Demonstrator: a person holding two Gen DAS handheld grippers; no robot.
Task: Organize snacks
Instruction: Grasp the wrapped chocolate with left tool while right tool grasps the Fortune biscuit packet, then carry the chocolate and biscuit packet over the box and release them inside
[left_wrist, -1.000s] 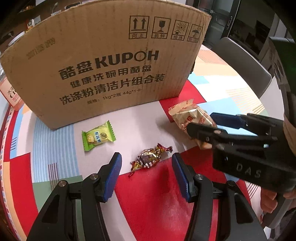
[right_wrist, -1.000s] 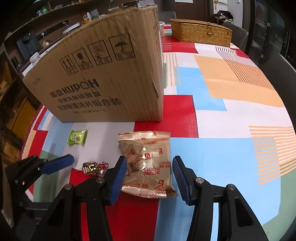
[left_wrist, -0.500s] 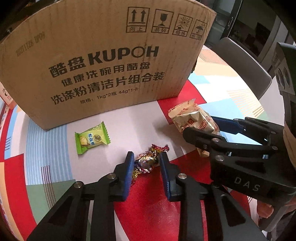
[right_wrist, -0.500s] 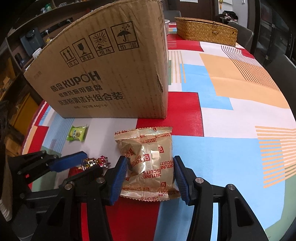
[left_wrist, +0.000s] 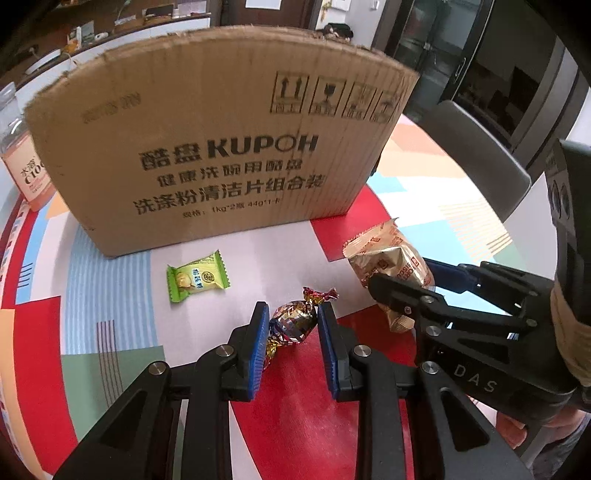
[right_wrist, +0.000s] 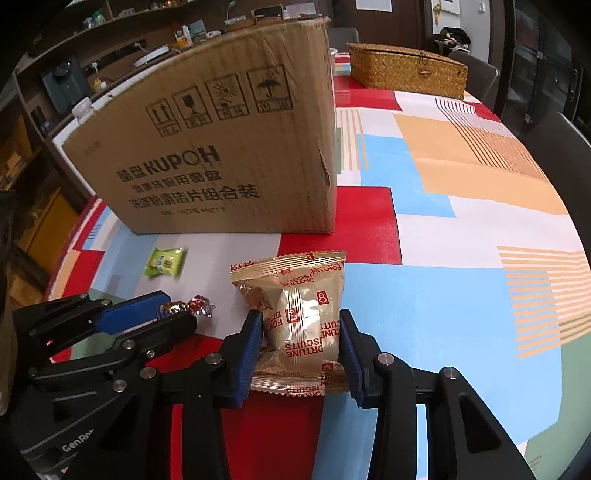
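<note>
Left wrist view: the left gripper (left_wrist: 291, 325) pinches a small round candy in crinkled, multicoloured foil with twisted ends (left_wrist: 293, 324) between its ribbed blue pads, over the red patch of the glossy patchwork tablecloth (left_wrist: 110, 280). A flat green sachet sweet with crimped edges (left_wrist: 195, 280) lies untouched on the white patch, just in front of the big corrugated brown cardboard box printed KUPOH (left_wrist: 221, 147). To the right, the right gripper (left_wrist: 410, 284) reaches across a puffy gold-foil biscuit packet (left_wrist: 388, 258). A clear plastic jar with an orange label (left_wrist: 22, 162) stands at the box's left corner.

Right wrist view: the right gripper (right_wrist: 301, 343) is closing on the gold packet marked FORTUNE BISCUITS (right_wrist: 295, 314) — its blue pads already touch both sides of the pillow-shaped wrapper, which lies across the red and blue patches. The left gripper (right_wrist: 173, 314) shows at lower left with the foil candy (right_wrist: 192, 304) in its tips. The green sweet (right_wrist: 164, 261) sits near the box (right_wrist: 221, 155); a woven straw basket with a lid (right_wrist: 406, 70) rests well behind, at the far side of the table.

By the look of it, this is the pick-up step — both snacks gripped, neither yet stowed. The next move likely calls for a lift clear of the cloth and over the box's tall wall, with a gentle squeeze: the air-filled packet crushes easily and slick foil can slip.
</note>
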